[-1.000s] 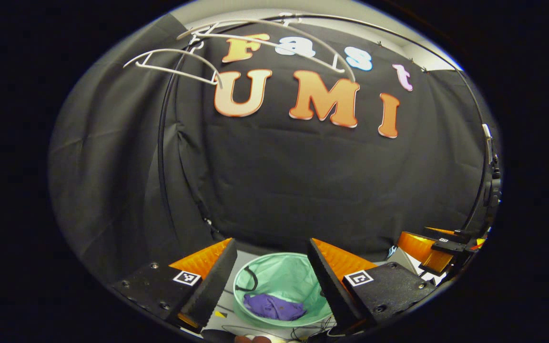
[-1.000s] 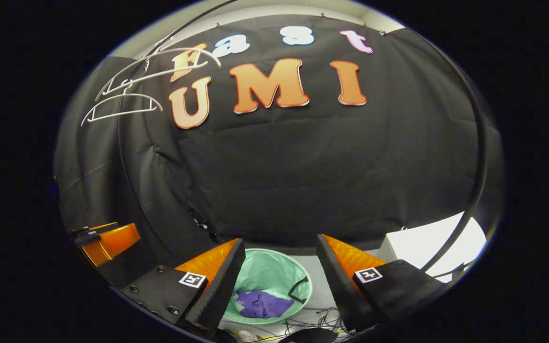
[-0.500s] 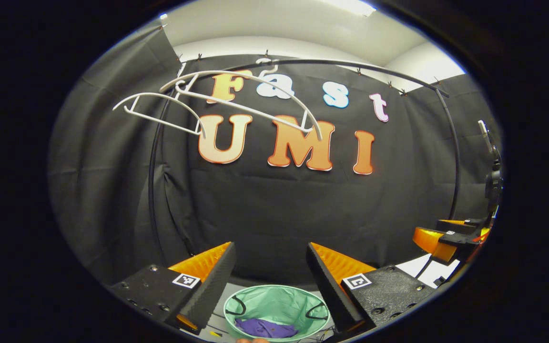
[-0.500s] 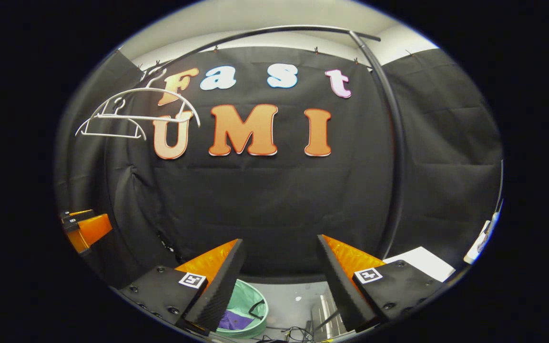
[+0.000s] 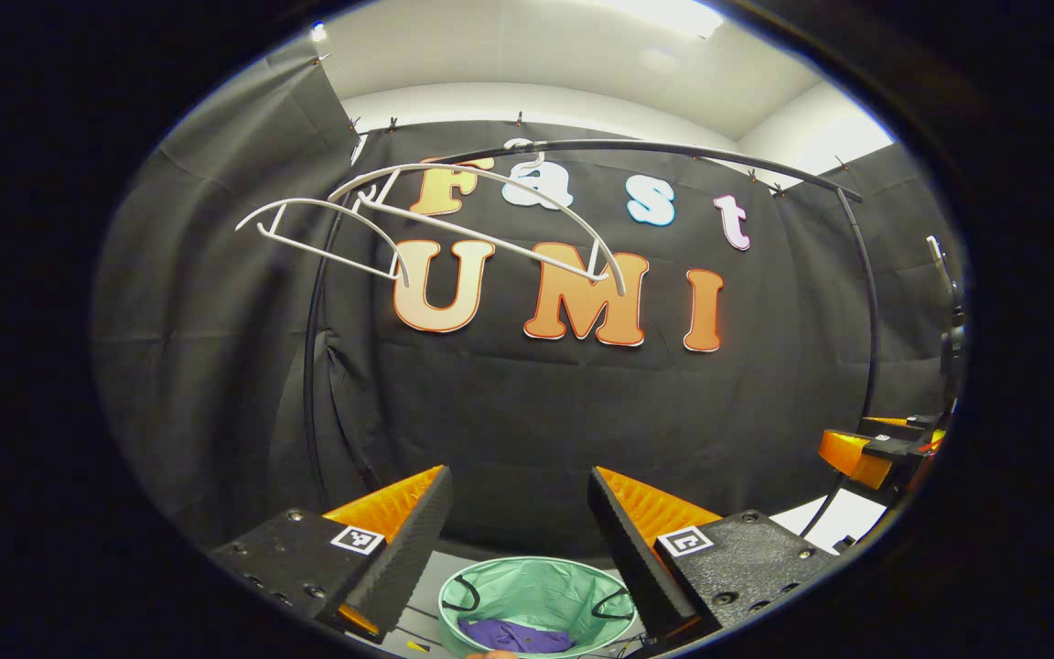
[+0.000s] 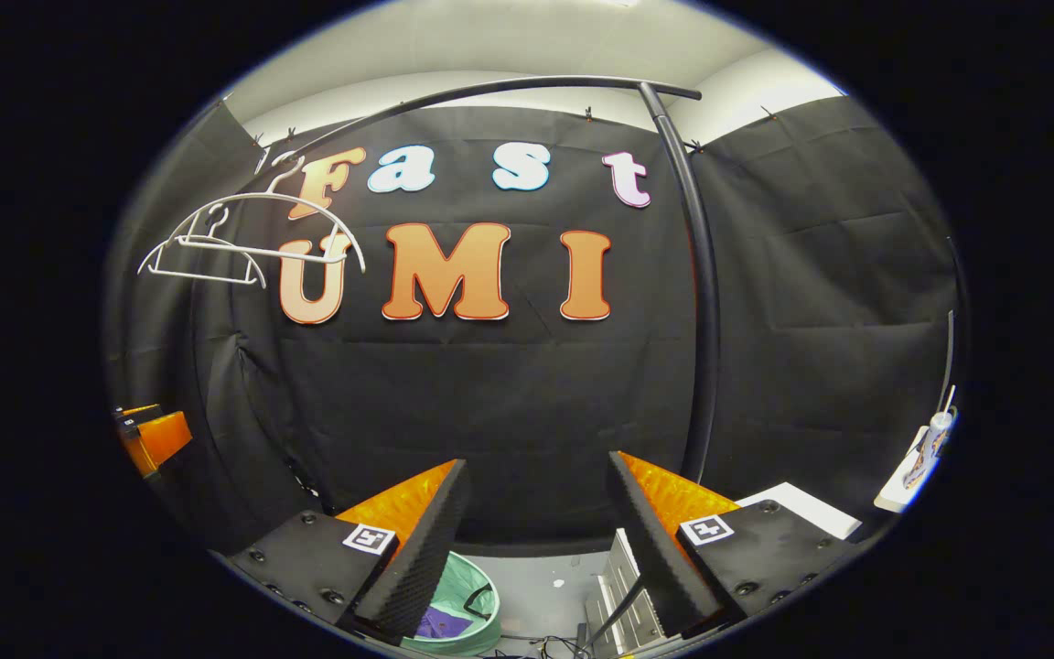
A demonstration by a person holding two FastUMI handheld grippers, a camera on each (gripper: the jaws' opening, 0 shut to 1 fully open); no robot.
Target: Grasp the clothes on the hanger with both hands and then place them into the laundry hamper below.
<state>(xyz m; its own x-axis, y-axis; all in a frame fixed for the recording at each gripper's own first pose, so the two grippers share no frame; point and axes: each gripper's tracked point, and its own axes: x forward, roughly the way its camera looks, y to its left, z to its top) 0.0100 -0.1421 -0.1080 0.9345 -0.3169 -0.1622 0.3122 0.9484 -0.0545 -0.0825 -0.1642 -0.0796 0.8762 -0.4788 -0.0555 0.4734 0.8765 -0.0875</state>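
Purple garment sits limp in the mint hamper, light and floppy, grab-anywhere stuff; both tongs spread, empty.

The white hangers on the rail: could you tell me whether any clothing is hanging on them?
No, both white hangers hang bare from the rail, while a purple garment lies in the green hamper below.
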